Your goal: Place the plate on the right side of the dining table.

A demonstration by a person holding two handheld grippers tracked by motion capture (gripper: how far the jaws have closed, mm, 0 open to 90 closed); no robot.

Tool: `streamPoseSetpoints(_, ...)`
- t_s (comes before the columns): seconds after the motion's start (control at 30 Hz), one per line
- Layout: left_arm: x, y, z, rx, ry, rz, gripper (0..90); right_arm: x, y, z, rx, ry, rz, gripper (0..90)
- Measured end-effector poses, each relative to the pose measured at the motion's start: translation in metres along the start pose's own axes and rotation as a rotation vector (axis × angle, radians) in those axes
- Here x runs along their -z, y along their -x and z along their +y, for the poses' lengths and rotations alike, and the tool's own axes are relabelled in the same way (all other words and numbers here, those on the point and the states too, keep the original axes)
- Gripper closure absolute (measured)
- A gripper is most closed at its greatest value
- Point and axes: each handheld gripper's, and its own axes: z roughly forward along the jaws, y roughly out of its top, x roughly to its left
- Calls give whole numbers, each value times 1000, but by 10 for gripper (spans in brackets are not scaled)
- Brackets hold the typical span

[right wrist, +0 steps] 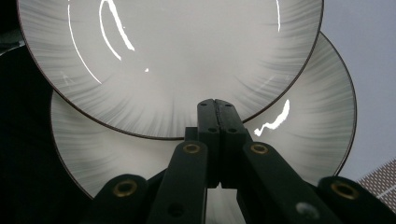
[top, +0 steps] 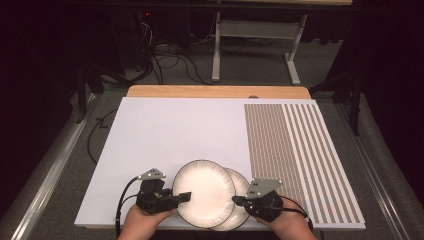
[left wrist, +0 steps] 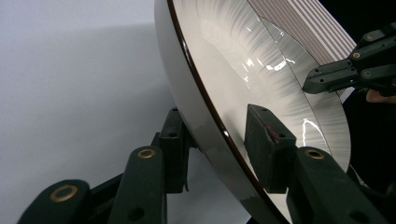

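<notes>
Two white plates with dark rims and fine grey streaks overlap near the front edge of the white board. The upper plate point(top: 205, 192) point(left wrist: 224, 56) point(right wrist: 177, 60) rests partly on the lower plate point(top: 244, 181) point(left wrist: 299, 60) point(right wrist: 317, 116). My left gripper point(top: 187, 196) point(left wrist: 219, 135) straddles the upper plate's left rim, one pad on its top face and one under it, pressing on it. My right gripper point(top: 236, 200) point(right wrist: 217, 103) point(left wrist: 309, 86) is shut with nothing between its jaws. Its tips lie over the lower plate, at the upper plate's right rim.
The white board point(top: 165, 130) covers the table. A patch of brown stripes point(top: 295, 150) runs down its right side, and a wooden edge point(top: 215, 91) shows at the back. Beyond it stand a metal table frame point(top: 252, 45) and floor cables point(top: 170, 60). Dark floor flanks both sides.
</notes>
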Motion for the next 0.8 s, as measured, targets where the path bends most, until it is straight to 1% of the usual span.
streamPoseSetpoints(0.03,0,-1,0,5,0,-4,620,0,0,0,6,1,0,900)
streamPoseSetpoints(0.07,1,-2,0,18,3,-12,630,1,-1,0,-3,1,0,900)
streamPoseSetpoints(0.1,1,-2,0,18,3,-12,634,1,-1,0,-3,1,0,900)
streamPoseSetpoints(0.13,1,-3,0,29,10,-18,641,2,0,-1,7,4,-3,900)
streamPoseSetpoints(0.2,1,-3,0,31,15,-23,656,3,0,-1,0,8,-5,900)
streamPoseSetpoints(0.27,3,-4,-1,41,34,-34,672,4,-1,-1,-7,18,-8,900)
streamPoseSetpoints(0.37,4,-4,-1,49,47,-43,687,6,0,-1,-7,28,-12,900)
streamPoseSetpoints(0.43,5,-5,-1,59,63,-63,710,10,1,-1,-13,56,-17,900)
streamPoseSetpoints(0.47,5,-5,-1,61,67,-66,715,12,1,-1,-29,67,-18,900)
streamPoseSetpoints(0.5,5,-5,-1,61,67,-66,720,12,1,-1,-29,67,-18,900)
streamPoseSetpoints(0.53,6,-6,-2,71,80,-72,726,17,4,-1,-36,87,-32,900)
streamPoseSetpoints(0.57,6,-6,-2,71,80,-72,729,17,4,-1,-36,87,-32,900)
streamPoseSetpoints(0.67,7,-6,-2,78,102,-81,742,24,8,-2,-50,117,-50,898)
streamPoseSetpoints(0.77,9,-7,-2,83,122,-85,756,31,12,-4,-71,135,-70,867)
streamPoseSetpoints(0.8,9,-8,-2,89,135,-95,765,34,15,-6,-87,154,-85,846)
